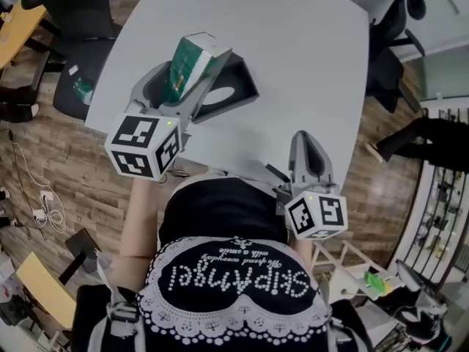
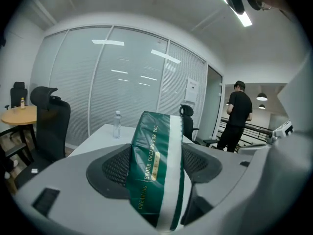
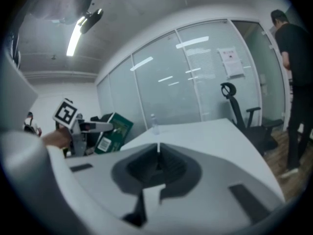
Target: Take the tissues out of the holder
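White table (image 1: pixel 308 64), one holder (image 1: pixel 238 86), one green tissue pack (image 1: pixel 189 68), pack squeezed between left gripper (image 1: pixel 179 97) jaws right by the holder, right gripper (image 1: pixel 306 147) jaws closed, empty

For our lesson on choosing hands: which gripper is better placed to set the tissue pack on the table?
Left. The left gripper is shut on the pack above the table; the right gripper is shut and empty.
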The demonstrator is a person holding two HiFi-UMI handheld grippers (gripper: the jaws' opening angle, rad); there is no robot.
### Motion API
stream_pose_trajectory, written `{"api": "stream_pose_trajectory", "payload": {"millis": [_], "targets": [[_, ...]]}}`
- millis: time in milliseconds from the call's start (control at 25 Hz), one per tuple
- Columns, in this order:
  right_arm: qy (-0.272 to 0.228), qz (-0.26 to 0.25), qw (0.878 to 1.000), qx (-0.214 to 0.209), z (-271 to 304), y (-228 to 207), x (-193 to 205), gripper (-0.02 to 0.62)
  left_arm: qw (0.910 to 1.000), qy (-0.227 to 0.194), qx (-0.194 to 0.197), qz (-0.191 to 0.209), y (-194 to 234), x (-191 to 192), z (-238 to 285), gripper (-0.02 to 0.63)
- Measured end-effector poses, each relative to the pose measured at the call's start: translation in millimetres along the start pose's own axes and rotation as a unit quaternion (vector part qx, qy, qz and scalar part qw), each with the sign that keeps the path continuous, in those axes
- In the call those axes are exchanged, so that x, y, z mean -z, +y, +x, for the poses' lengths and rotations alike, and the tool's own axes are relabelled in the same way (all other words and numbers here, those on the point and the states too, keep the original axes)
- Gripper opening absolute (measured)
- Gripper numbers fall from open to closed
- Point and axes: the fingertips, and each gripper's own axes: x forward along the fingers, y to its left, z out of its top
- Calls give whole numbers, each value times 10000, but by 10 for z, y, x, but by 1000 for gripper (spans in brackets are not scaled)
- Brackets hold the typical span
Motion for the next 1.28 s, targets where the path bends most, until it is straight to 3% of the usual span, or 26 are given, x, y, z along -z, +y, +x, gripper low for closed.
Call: {"api": "stream_pose_trajectory", "payload": {"millis": [360,840,1280], "targets": [[-6,-86,9997,-214,115,90,-46,35,9976,-417,-479,-258,181,-21,-550,337],[66,-262,9979,-596,259,305,-57,35,9905,-333,-1188,-608,418,401,-1230,337],[159,-338,9968,-713,294,378,4,37,9872,-251,-1333,-835,369,624,-1458,337]]}}
